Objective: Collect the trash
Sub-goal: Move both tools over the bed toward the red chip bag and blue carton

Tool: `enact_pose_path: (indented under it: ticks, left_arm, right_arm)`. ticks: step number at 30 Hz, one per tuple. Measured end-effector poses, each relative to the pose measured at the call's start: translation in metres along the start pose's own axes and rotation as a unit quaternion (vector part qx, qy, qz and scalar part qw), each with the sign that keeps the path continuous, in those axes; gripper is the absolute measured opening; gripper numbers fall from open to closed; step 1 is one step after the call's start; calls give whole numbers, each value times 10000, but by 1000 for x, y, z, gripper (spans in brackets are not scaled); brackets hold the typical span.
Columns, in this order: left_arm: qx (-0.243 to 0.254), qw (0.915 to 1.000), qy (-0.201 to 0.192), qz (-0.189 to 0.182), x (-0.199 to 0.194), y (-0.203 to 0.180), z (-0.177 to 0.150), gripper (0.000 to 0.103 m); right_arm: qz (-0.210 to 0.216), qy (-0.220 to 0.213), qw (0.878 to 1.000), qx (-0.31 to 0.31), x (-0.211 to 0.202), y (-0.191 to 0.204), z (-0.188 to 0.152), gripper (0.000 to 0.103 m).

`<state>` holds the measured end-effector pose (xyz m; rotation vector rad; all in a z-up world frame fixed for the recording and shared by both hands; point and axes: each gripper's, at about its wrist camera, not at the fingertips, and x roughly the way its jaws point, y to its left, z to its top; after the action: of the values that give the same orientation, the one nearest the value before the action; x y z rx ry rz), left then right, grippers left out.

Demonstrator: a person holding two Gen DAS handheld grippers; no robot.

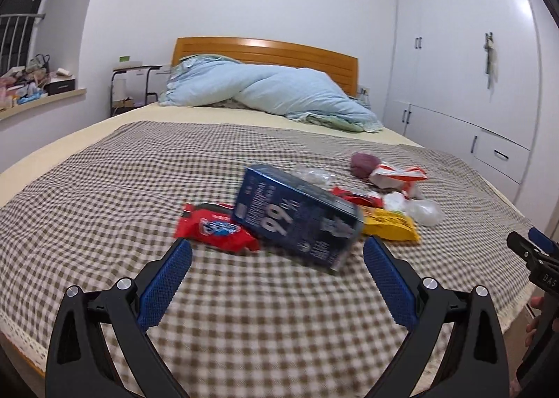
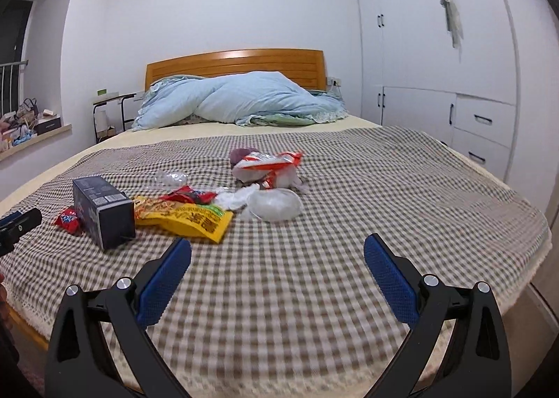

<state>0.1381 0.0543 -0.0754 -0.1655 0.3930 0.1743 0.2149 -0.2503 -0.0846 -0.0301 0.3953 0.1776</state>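
Trash lies in a heap on the checked bedspread point(image 1: 104, 188) point(image 2: 384, 188). A dark blue box point(image 1: 297, 216) point(image 2: 101, 209) lies over a red snack packet point(image 1: 213, 226) point(image 2: 68, 219). Beside it are a yellow packet point(image 1: 391, 223) point(image 2: 188, 219), a red wrapper point(image 1: 356, 197) point(image 2: 188, 195), clear plastic bags point(image 1: 424, 211) point(image 2: 276, 204), an orange-white bag point(image 1: 398, 176) point(image 2: 269, 162) and a purple lump point(image 1: 363, 164) point(image 2: 241, 154). My left gripper point(image 1: 277, 268) is open just short of the box. My right gripper point(image 2: 277, 268) is open above bare bedspread, nearer than the heap.
A blue duvet point(image 1: 265, 90) point(image 2: 237, 101) is bunched at the wooden headboard point(image 1: 265, 52) point(image 2: 234, 66). White wardrobes with drawers point(image 1: 471, 66) point(image 2: 436, 83) line the right wall. A cluttered sill point(image 1: 28, 90) point(image 2: 24, 125) and a small side table point(image 1: 132, 83) stand at the left.
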Motion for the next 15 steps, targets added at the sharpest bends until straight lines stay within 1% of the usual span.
enact_pose_path:
  ticks: [5,9,11,15]
  left_arm:
    - [-109,9996,173,190,19,17,11,95]
    - [-150,9984,426,330,40,29,18,95]
    - [-188,9978,543,332,49,34,21,95]
    - [-212,9951,922,272,71,45,24,95]
  right_arm:
    - [-15,-74,9999,-116,20,5,11,95]
    - [-90,-110,9998,-129,36,6,19,95]
    - [-119,-65,9999,-70,45,5,19,95]
    - [-166,74,9998,59,54,3,14,95]
